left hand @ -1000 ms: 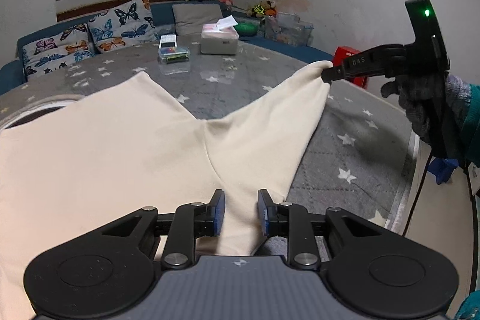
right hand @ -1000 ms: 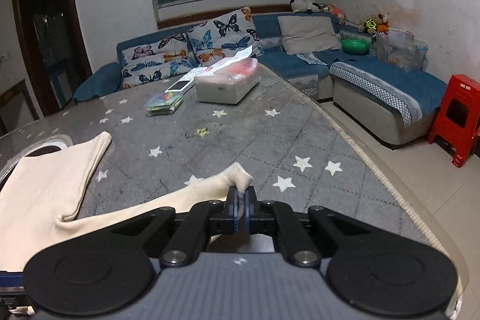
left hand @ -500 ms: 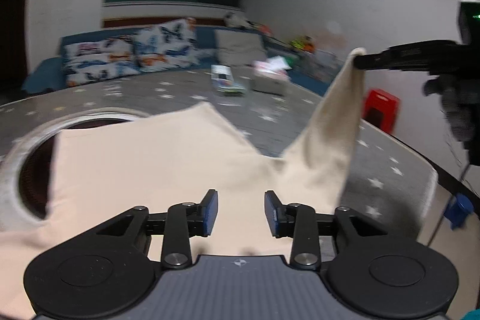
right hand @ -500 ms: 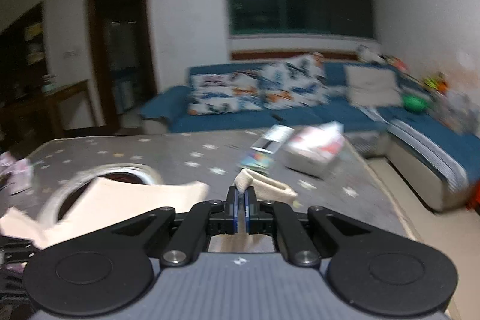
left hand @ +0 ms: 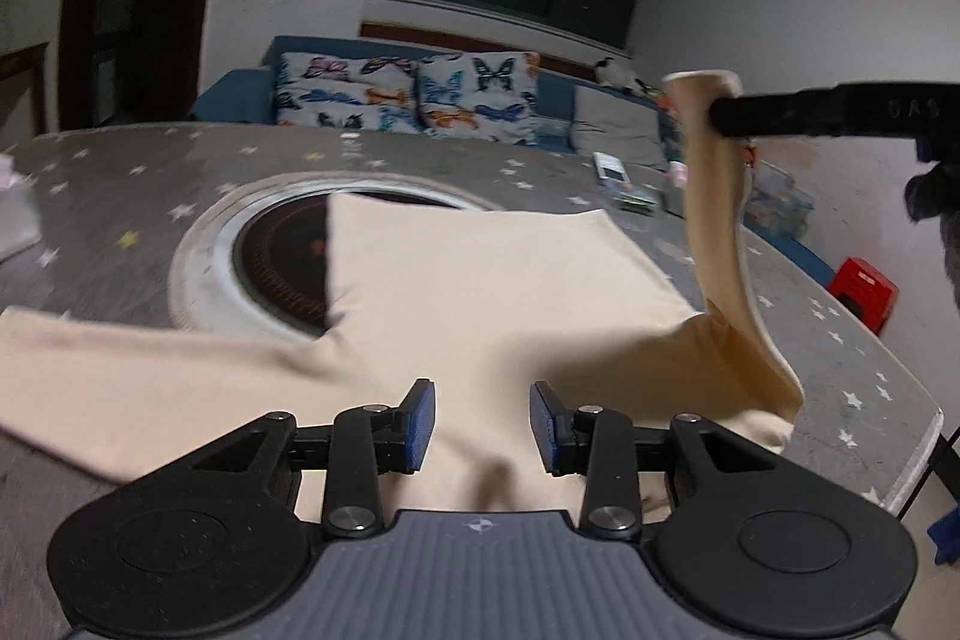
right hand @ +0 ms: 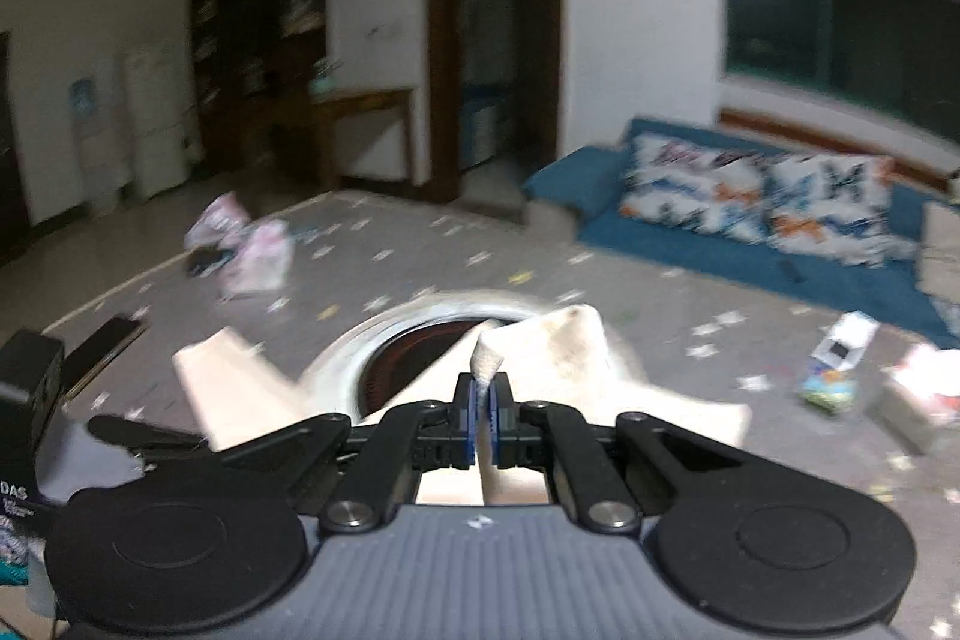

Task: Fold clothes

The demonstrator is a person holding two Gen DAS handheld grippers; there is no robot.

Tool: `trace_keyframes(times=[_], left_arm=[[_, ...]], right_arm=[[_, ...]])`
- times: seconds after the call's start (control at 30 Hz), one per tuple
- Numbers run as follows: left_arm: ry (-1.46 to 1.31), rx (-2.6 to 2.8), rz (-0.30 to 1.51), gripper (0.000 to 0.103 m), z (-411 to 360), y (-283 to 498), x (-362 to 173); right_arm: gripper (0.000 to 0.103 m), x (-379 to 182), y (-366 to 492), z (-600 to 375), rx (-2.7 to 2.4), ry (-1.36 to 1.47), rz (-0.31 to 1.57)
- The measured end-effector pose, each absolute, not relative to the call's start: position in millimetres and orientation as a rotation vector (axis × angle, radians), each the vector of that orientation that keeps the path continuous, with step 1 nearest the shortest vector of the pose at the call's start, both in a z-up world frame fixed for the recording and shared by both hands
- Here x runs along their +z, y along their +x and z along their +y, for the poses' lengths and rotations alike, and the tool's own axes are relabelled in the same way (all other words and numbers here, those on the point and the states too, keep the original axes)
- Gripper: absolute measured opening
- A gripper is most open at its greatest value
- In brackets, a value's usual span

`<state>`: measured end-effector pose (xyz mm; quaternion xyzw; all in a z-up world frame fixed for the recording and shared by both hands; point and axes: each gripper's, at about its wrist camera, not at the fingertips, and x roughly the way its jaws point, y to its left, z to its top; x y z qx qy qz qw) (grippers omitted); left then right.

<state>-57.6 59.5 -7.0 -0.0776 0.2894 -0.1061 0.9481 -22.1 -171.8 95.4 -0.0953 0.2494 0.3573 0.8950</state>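
Overhead, the right gripper [right hand: 482, 403] is clamped on a cream garment's [left hand: 480, 292] sleeve, lifted above the star-patterned table [left hand: 150, 172]; the left gripper [left hand: 483, 421] hovers spread apart over it.

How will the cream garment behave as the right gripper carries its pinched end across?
Probably floppy: the cream garment hangs in a limp strip below the right gripper. Likely light, since a small pinch lifts it. The rest may drag over the table.

We see a grey star-patterned table cover [left hand: 150, 172] with a round inset burner [left hand: 282, 256]. Beyond it stands a blue sofa [right hand: 690, 244] bearing butterfly cushions [left hand: 408, 97]; a red stool [left hand: 864, 289] stands beside the table.
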Motion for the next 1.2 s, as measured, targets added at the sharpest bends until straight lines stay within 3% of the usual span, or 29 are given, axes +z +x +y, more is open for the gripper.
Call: trace_keyframes(times=[0.2, 0.3, 0.37, 0.67, 0.77, 0.83, 0.93, 1.2], left_arm=[[-0.172, -0.194, 0.594, 0.04, 65.9, -64.5, -8.9], [-0.178, -0.184, 0.597, 0.041, 69.1, -67.9, -9.9], [-0.183, -0.176, 0.599, 0.041, 71.3, -70.2, -10.5], [-0.177, -0.171, 0.612, 0.038, 71.7, -59.5, -12.5], [-0.176, -0.17, 0.63, 0.032, 68.5, -54.0, -16.9], [-0.16, -0.161, 0.63, 0.013, 66.4, -53.4, -18.2], [-0.135, -0.144, 0.624, 0.003, 64.3, -54.1, -18.9], [-0.117, -0.109, 0.614, 0.002, 66.8, -60.7, -12.2]], right_arm=[[0.005, 59.8, -28.1, -123.2, 0.854, -0.26, 0.622], [0.017, 54.7, -32.2, -122.5, 0.863, -0.258, 0.637], [0.018, 51.6, -34.9, -122.5, 0.867, -0.257, 0.645], [0.024, 55.6, -33.8, -208.0, 0.68, -0.3, 0.682], [0.025, 45.7, -32.5, -241.3, 0.596, -0.305, 0.728], [0.025, 35.5, -31.7, -256.4, 0.562, -0.308, 0.762], [0.025, 23.7, -29.3, -268.1, 0.534, -0.303, 0.788], [0.025, 14.9, -10.5, -249.9, 0.575, -0.273, 0.747]])
